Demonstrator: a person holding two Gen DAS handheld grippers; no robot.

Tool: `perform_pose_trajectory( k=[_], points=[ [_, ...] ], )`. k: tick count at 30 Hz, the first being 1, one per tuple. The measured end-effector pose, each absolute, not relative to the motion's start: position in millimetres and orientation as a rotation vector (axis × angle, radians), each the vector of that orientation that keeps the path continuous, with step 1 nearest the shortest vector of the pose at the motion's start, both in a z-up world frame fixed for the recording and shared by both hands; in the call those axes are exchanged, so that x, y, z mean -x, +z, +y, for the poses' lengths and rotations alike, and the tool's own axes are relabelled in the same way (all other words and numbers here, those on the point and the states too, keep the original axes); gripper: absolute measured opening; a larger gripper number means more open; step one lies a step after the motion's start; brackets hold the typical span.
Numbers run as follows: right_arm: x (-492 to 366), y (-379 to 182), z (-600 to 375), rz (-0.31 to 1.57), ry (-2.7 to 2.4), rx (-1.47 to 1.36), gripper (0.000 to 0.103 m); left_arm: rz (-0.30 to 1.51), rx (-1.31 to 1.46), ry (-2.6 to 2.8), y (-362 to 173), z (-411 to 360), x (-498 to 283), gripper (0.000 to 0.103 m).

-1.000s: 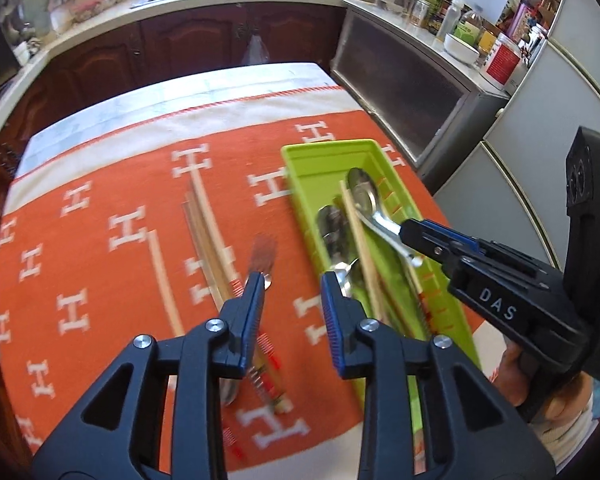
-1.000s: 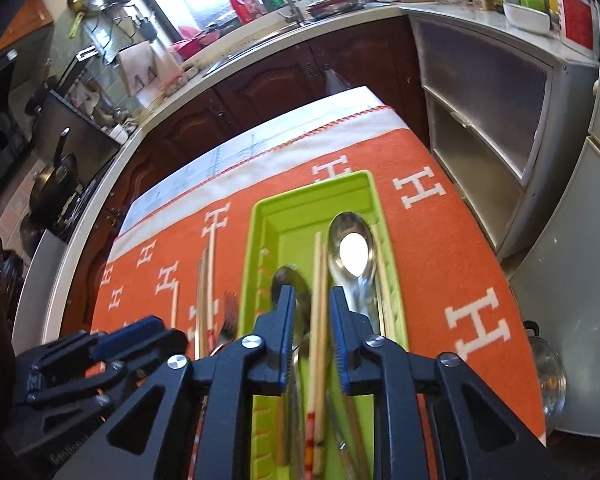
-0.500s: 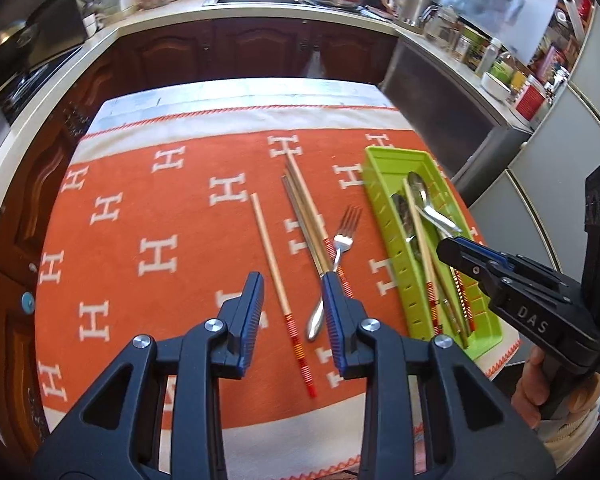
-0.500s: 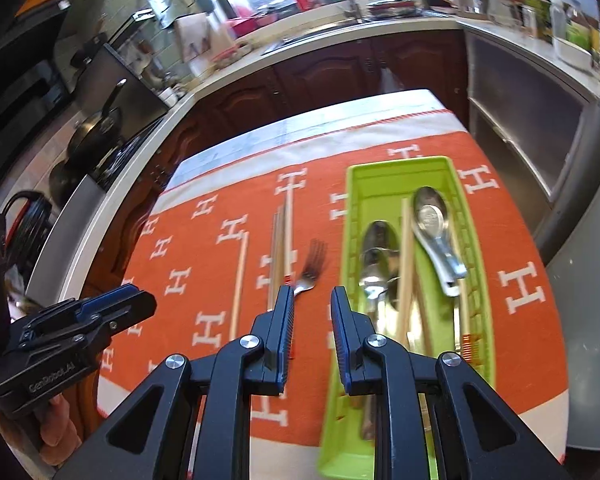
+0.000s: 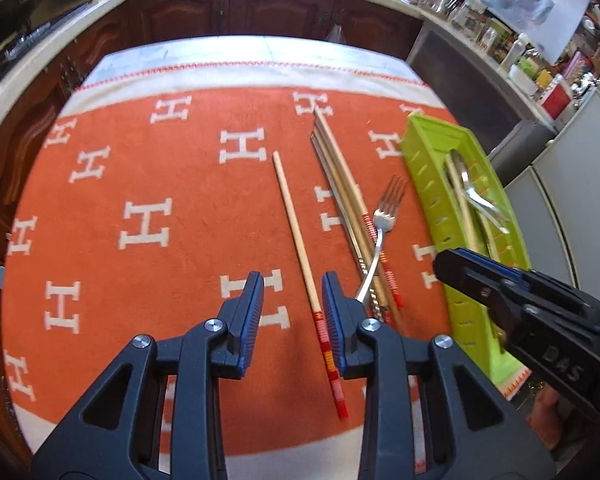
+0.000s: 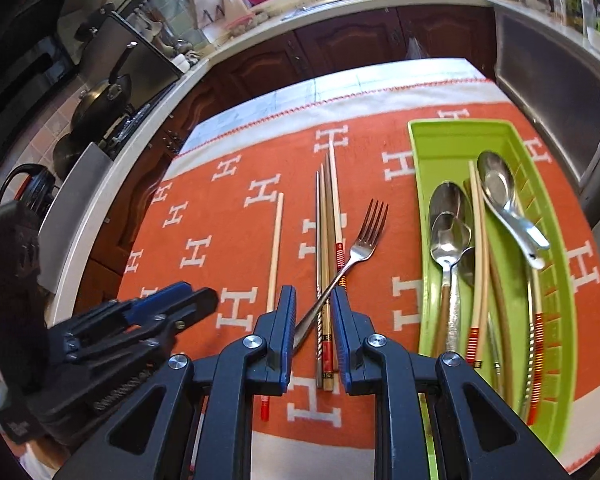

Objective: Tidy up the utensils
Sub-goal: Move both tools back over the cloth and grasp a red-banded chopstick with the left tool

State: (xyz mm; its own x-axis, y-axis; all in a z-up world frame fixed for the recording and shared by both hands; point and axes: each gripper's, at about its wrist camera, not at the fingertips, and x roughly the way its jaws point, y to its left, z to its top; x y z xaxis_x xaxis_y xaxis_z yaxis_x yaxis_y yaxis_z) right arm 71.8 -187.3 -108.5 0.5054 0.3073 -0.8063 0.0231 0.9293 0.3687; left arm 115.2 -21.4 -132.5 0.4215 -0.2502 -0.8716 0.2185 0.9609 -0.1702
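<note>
Both grippers had shifted left, away from the lime-green plastic tray [image 5: 422, 184]. In the left view, the left gripper [image 5: 292, 312] hung narrowly apart, empty, over a lone wooden chopstick [image 5: 296, 232]. In the right view, the right gripper [image 6: 313, 332] stood narrowly apart, empty, above the silver metal fork [image 6: 360, 244] crossing bundled chopsticks [image 6: 329, 240].

Cloth [image 6: 228, 216] under my tongs: orange, white H motifs, white border. Tray [image 6: 560, 280] at right: lime green. Lone chopstick [image 6: 275, 248]: pale wood, red-banded near end. Fork [image 6: 364, 240], spoons [image 6: 450, 224]: silver. My pads [image 5: 253, 312]: blue, I think ribbed.
</note>
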Motion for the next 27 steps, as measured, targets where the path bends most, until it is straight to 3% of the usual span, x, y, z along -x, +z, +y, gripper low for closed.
perform_pose_trajectory(
  k=[8, 14, 16, 18, 27],
  points=[
    [-100, -131, -197, 1.068, 0.149, -0.389, 0.019, 1.159, 0.016, -0.270, -176, -44, -145, 0.027],
    [-117, -140, -203, 1.097, 0.136, -0.418, 0.019, 1.108, -0.117, -0.220, -184, -67, -140, 0.027],
    [-122, -144, -205, 1.117, 0.127, -0.442, 0.019, 1.093, -0.127, -0.215, -185, -69, -139, 0.023],
    [-130, -148, -205, 1.142, 0.112, -0.469, 0.019, 1.081, -0.135, -0.210, -185, -67, -138, 0.005],
    [-170, -168, -203, 1.276, -0.007, -0.550, 0.019, 1.082, -0.020, -0.228, -183, -26, -134, 0.003]
  ],
)
